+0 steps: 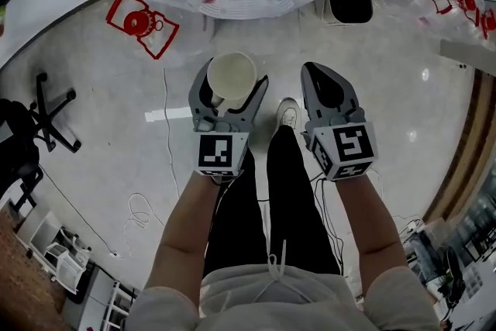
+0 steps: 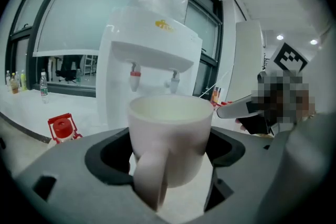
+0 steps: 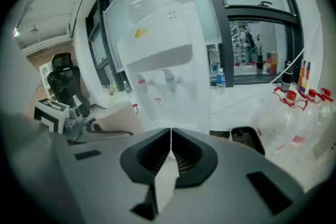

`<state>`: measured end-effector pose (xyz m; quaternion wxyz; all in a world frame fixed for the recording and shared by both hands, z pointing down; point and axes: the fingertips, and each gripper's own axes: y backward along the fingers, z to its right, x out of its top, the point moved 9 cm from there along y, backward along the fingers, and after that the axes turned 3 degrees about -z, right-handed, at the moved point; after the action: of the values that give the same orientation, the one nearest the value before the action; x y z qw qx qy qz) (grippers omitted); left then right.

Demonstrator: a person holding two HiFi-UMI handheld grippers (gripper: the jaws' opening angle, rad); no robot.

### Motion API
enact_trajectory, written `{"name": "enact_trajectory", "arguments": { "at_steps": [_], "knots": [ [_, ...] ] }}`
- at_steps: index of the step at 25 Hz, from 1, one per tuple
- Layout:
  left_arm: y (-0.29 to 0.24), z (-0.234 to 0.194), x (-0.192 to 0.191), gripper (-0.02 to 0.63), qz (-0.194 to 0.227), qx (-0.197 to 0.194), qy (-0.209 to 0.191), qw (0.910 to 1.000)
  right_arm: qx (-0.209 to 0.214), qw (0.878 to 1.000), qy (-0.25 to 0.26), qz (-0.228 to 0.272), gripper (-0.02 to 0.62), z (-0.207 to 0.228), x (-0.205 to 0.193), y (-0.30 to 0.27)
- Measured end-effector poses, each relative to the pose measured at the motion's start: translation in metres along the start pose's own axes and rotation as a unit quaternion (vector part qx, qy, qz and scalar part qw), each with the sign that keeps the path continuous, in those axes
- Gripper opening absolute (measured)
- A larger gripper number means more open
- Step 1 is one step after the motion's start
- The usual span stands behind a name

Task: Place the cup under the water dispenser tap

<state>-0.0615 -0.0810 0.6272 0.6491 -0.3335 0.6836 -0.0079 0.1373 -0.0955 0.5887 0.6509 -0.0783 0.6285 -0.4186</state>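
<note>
- Left gripper [image 1: 231, 89]: jaws clamped on the sides of the cup [image 2: 169, 134]; cup upright, handle pointing back toward the gripper body.
- Cup location: in front of the dispenser [image 2: 152, 50], lower than its taps [image 2: 135, 72], touching neither.
- Right gripper [image 3: 170, 134]: jaws together, just right of the cup.

Cream-white cup [image 2: 170, 134], white water dispenser [image 2: 152, 50], red tap [image 2: 135, 75], grey left tongs [image 1: 231, 85]
</note>
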Motion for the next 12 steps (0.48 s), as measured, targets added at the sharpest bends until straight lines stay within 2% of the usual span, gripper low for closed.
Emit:
{"name": "enact_trajectory", "arguments": {
  "at_steps": [6, 12],
  "knots": [
    [-0.056, -0.006, -0.014, 0.437, 0.012, 0.014, -0.030, 0.9994, 0.030, 1.000, 0.005, 0.004, 0.029, 0.017, -0.013, -0.027],
    [-0.106, -0.013, -0.026, 0.437, 0.004, 0.044, -0.016, 0.9989, 0.027, 1.000, -0.008, -0.002, 0.029, 0.037, -0.018, -0.041]
  ]
}}
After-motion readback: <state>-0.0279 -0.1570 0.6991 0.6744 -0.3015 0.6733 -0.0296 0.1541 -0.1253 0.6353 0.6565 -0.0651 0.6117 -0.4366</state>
